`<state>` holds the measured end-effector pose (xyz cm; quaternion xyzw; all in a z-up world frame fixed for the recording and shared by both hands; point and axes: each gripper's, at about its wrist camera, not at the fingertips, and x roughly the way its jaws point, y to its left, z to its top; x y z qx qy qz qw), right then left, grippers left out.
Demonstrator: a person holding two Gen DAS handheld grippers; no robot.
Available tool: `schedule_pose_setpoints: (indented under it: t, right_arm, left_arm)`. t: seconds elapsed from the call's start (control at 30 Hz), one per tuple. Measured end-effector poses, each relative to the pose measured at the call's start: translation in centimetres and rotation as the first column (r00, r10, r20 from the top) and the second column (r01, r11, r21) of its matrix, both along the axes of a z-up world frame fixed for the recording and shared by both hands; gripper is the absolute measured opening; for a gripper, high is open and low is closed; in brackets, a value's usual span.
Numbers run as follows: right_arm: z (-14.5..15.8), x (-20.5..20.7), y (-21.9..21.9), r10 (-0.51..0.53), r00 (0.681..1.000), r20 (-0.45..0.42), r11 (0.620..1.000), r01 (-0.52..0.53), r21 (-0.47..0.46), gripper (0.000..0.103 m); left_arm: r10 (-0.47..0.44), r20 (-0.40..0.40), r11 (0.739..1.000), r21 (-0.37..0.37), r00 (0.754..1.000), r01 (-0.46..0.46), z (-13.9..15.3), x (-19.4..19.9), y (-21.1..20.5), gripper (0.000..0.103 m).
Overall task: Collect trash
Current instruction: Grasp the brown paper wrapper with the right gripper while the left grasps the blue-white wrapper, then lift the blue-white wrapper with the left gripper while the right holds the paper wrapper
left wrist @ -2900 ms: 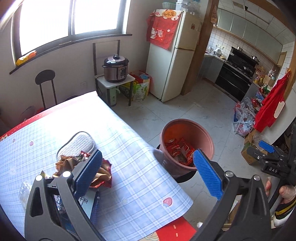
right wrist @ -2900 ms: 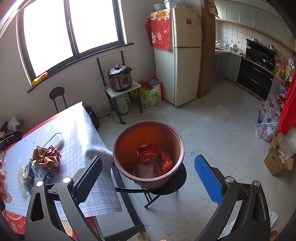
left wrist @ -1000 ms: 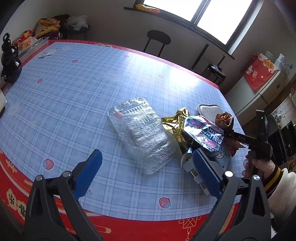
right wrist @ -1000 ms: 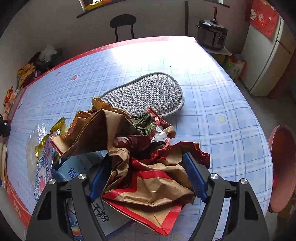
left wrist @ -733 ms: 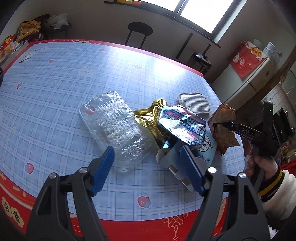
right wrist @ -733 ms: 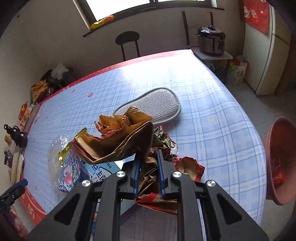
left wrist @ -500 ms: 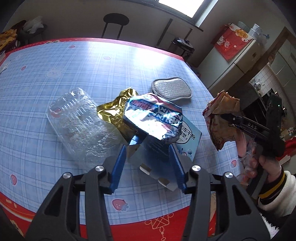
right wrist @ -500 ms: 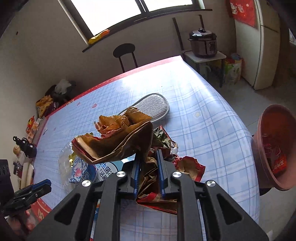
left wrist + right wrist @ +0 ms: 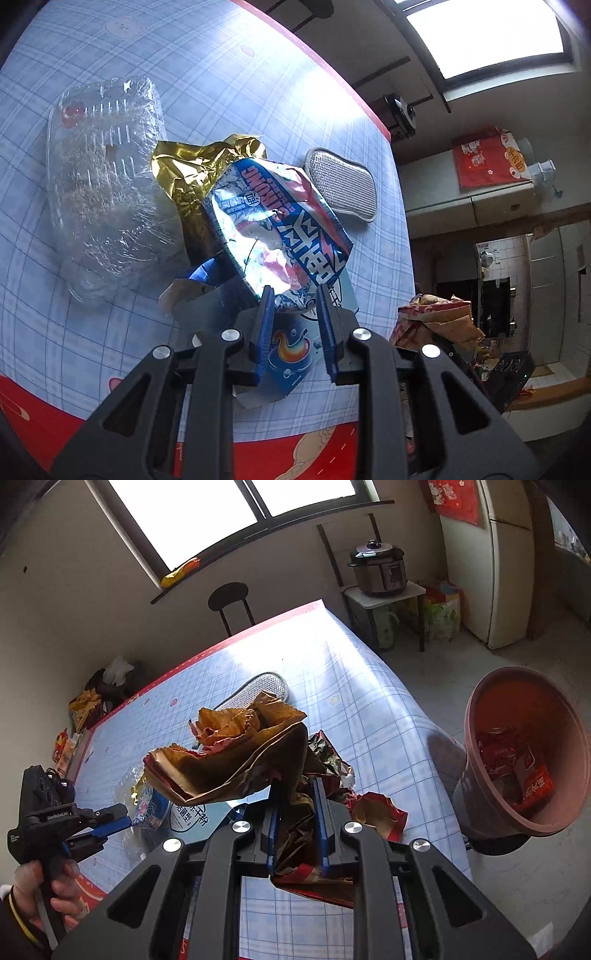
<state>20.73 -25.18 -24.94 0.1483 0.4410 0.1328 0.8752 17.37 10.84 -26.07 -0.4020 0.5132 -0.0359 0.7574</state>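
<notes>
Crinkly foil, the snack bag (image 9: 280, 225) just beside the bin-side insole (image 9: 341, 188) looks light and slippery; the left gripper (image 9: 293, 299) has just been closing on its lower edge, while the right gripper (image 9: 295, 794) pinches soft crumpled paper wrappers (image 9: 236, 760), jaws nearly together.

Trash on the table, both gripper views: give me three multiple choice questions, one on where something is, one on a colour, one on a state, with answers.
1. Where is the pink bin?
A. on the table
B. beyond the table's edge, lower than its top
C. on the windowsill

2. What colour is the crumpled foil beside the clear plastic tray?
A. gold
B. green
C. black

3. What is the right gripper doing?
A. open, empty
B. shut, empty
C. shut on the brown paper bag

Answers: B, its rim sits below the tablecloth edge; A, it shines gold; C, the bag is pinched between its fingers.
</notes>
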Motion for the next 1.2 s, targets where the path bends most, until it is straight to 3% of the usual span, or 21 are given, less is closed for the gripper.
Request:
schedule_pose_setpoints:
  t: [0.43,0.97,1.17,1.2]
  right_arm:
    - [0.6,0.1,0.2,0.027,1.0,0.004,1.0,-0.027,-0.008,0.018]
    - [0.4,0.2,0.2,0.038,0.999,-0.024,0.999,-0.039,-0.035,0.018]
    - [0.6,0.3,0.9,0.039,0.999,-0.028,0.998,-0.041,-0.049,0.018]
    - [0.7,0.2,0.9,0.039,0.999,-0.027,0.998,-0.04,-0.048,0.018]
  left_arm:
    - [0.103,-0.039,0.994,-0.041,0.994,-0.104,-0.8,-0.1,1.9,0.037]
    - [0.172,-0.026,0.968,-0.18,0.985,-0.174,-3.9,2.2,2.3,0.031]
    - [0.158,-0.023,0.969,-0.189,0.987,-0.159,-4.4,3.8,1.2,0.031]
    - [0.154,-0.025,0.97,-0.187,0.988,-0.156,-4.5,4.0,1.0,0.027]
